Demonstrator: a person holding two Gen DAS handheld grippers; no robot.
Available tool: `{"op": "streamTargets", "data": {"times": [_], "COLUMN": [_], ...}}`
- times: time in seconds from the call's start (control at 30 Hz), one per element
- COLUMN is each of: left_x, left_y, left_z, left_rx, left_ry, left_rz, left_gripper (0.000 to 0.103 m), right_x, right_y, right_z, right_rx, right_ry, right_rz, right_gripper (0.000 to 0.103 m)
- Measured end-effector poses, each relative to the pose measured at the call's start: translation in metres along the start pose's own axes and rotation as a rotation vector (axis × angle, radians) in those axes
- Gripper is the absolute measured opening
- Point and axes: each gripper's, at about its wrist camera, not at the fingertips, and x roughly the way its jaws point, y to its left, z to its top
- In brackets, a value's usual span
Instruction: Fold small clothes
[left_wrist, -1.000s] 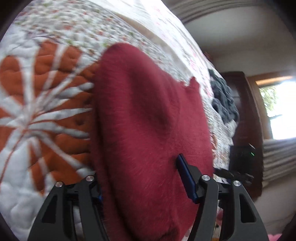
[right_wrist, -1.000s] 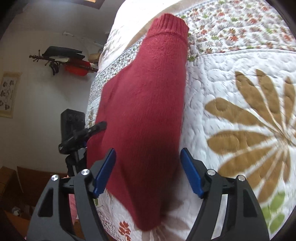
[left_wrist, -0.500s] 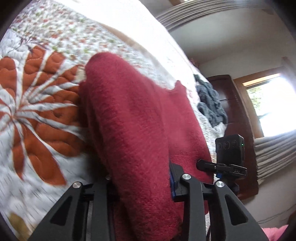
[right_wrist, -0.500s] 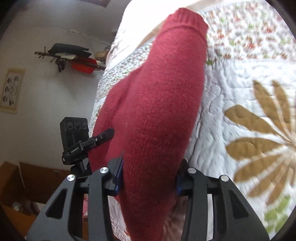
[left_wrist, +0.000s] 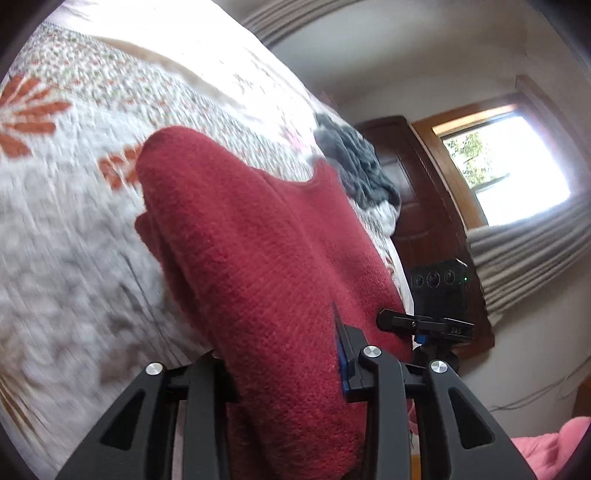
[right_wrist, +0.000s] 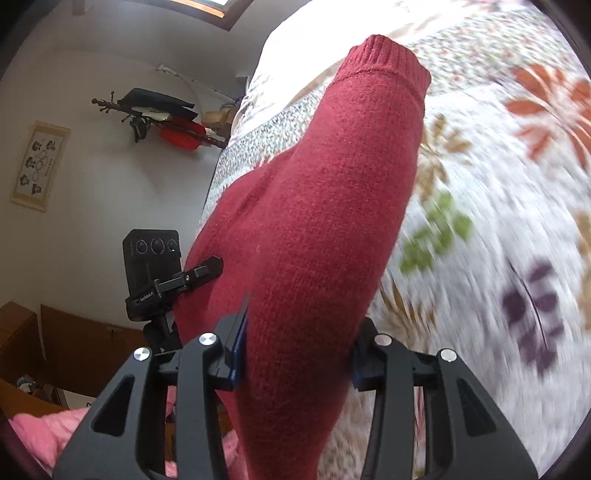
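Red sweater (left_wrist: 266, 280): both tongs, left (left_wrist: 284, 373) and right (right_wrist: 295, 350), gaping a second ago, now clamp its near edge, knit lifting ahead over the quilt (left_wrist: 66, 206); fold begun.

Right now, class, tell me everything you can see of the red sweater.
The sweater is dark red, a fuzzy knit, with a ribbed cuff at the far end of one sleeve in the right wrist view. It stretches away over the floral quilt, bunched, not flat. The left gripper and right gripper are each clamped on its near fabric, blue pads pressing it.
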Motion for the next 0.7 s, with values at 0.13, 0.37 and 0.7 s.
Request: {"op": "streamTargets", "data": {"times": [0.13, 0.37, 0.7], "left_x": [0.011, 0.032, 0.052], "left_y": [-0.021, -0.019, 0.032], "left_z": [-0.041, -0.088, -0.124], "left_rx": [0.019, 0.047, 0.040], "left_ry": [0.035, 0.082, 0.137], "left_rz": [0.025, 0.110, 0.184], "left_gripper": [0.032, 0.032, 0.042], "right_x": [-0.015, -0.007, 0.014], "right_y": [-0.009, -0.054, -0.099], "right_z": [-0.037, -0.078, -0.124], "right_rx": [0.005, 0.069, 0.123], "right_ry": [0.004, 0.009, 0.004], "right_rz": [-0.015, -0.031, -0.089], "right_gripper": [0.040, 0.040, 0.048]}}
